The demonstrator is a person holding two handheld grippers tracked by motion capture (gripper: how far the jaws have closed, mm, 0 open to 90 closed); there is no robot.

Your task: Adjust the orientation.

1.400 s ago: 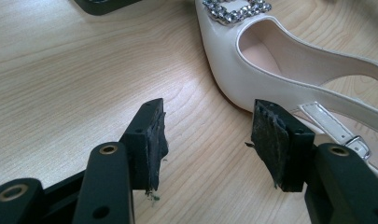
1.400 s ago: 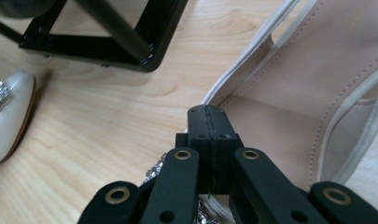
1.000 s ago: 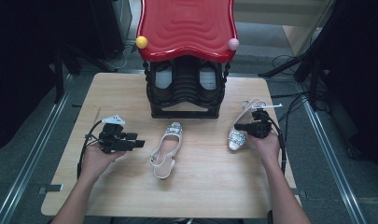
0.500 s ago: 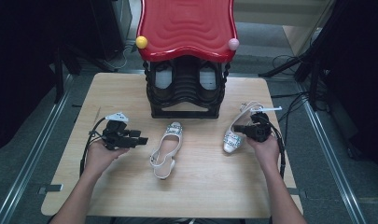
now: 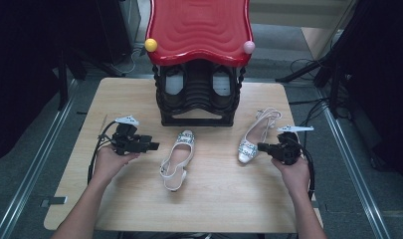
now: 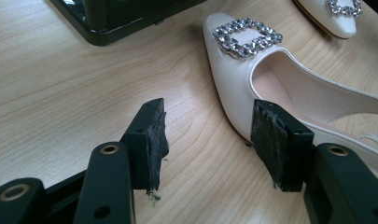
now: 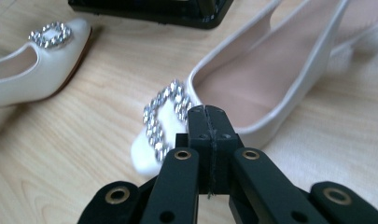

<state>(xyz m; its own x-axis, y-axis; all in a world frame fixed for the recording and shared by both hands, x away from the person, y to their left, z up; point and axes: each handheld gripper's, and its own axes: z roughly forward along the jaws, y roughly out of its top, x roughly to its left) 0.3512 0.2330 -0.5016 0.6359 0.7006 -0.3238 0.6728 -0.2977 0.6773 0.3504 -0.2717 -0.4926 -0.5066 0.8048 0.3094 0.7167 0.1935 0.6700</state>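
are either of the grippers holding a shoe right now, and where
No. The left gripper is open beside the left shoe; the right gripper is shut on nothing by the right shoe.

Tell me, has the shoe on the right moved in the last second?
Yes. The right shoe has slid left, toward the other shoe, with its toe now farther from the table's right edge.

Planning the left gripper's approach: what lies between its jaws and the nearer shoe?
Bare wood tabletop. In the left gripper view, the open left gripper has one pad right beside the near shoe, nothing between them.
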